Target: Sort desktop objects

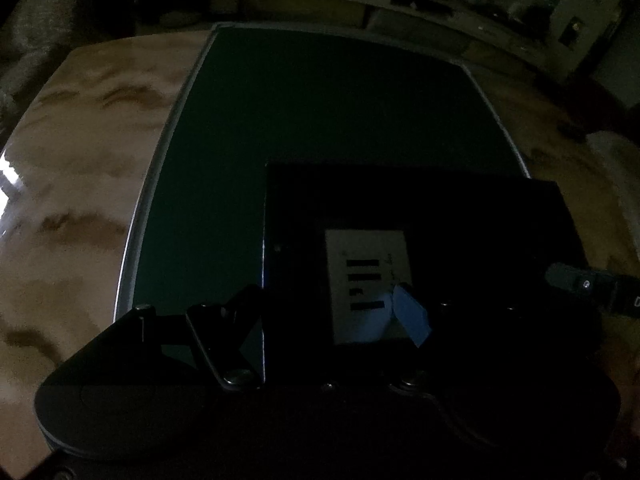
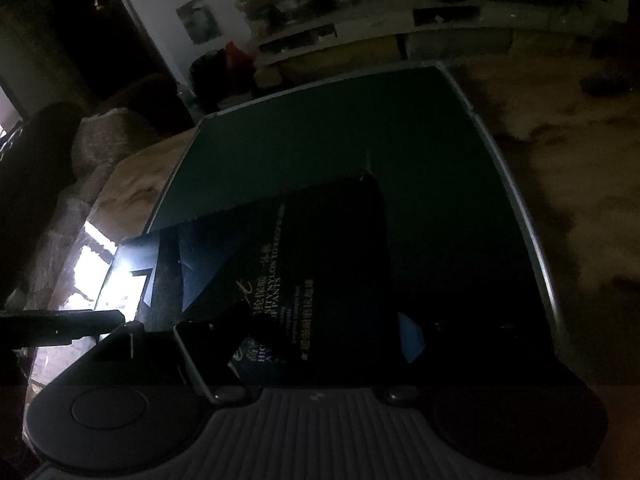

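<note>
A flat black box (image 1: 440,208) with a white barcode label (image 1: 368,280) is held over a dark green mat (image 1: 320,112). My left gripper (image 1: 326,296) is shut on the box's near left part, its blue pad (image 1: 412,316) against the label side. In the right wrist view the same box (image 2: 328,232) shows pale printed lettering (image 2: 276,288). There my right gripper (image 2: 320,316) is shut on its near end. Each gripper also shows in the other's view: the right gripper's body (image 1: 580,284) at the right edge, the left gripper's body (image 2: 60,326) at the left.
The mat (image 2: 340,120) has a pale rim and lies on a glossy brown marbled tabletop (image 1: 80,160). Shelving with clutter (image 2: 360,36) runs behind the table. The room is very dark; a bright reflection (image 2: 104,280) glares left of the box.
</note>
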Available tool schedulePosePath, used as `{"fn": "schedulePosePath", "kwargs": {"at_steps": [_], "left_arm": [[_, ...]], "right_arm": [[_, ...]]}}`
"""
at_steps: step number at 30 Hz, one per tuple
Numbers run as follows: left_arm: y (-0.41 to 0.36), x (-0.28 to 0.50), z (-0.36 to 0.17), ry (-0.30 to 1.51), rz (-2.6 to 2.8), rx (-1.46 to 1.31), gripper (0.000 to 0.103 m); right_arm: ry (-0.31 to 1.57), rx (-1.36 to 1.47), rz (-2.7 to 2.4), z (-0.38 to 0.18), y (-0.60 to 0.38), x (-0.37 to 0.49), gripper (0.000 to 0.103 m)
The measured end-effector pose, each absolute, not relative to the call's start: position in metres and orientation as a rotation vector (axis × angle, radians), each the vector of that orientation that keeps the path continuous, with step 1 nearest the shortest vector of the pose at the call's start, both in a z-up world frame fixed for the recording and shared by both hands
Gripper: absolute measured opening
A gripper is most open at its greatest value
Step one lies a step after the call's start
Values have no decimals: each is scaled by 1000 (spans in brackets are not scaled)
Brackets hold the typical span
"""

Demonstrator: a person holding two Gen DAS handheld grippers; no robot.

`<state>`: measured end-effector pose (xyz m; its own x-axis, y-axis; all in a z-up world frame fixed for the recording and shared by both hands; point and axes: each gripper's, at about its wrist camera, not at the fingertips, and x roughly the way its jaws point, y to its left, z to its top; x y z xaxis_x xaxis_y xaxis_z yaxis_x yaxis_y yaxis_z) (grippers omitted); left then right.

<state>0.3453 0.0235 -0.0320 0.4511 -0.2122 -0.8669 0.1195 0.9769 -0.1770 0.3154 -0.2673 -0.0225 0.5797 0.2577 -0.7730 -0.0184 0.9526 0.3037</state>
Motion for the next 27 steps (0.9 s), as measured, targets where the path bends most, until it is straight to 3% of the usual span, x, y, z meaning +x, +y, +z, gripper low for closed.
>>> {"fn": "schedulePosePath", "kwargs": {"at_steps": [10, 11, 12, 13, 18, 20, 21, 22, 23, 24, 27], "left_arm": [[16, 272, -11, 1089, -208, -52, 71], [15, 265, -11, 1093, -251, -70, 45], [14, 261, -12, 1126, -343, -131, 34], [10, 255, -14, 1174, -422, -192, 33], [-18, 230, -14, 1152, -371, -59, 37], [-4, 226, -10, 1099, -321, -36, 42], [8, 223, -8, 1073, -280, -10, 45], [21, 220, -7, 1048, -240, 14, 53], [38, 218, -7, 1035, -211, 23, 63], [55, 217, -8, 1023, -180, 33, 67], [107, 219, -16, 1017, -82, 40, 71]], "right_arm": [[965, 294, 182, -3, -264, 236, 79], [982, 328, 213, -5, -264, 229, 71], [998, 362, 245, -6, -264, 223, 42], [1013, 393, 275, -8, -264, 217, 25], [976, 193, 162, -6, -227, 190, 30], [964, 174, 120, -8, -229, 187, 45], [954, 163, 110, -9, -231, 185, 59], [943, 149, 111, -9, -232, 185, 63], [933, 135, 114, -10, -233, 184, 63], [933, 141, 127, -10, -232, 185, 63], [936, 163, 168, -14, -224, 183, 65]]}}
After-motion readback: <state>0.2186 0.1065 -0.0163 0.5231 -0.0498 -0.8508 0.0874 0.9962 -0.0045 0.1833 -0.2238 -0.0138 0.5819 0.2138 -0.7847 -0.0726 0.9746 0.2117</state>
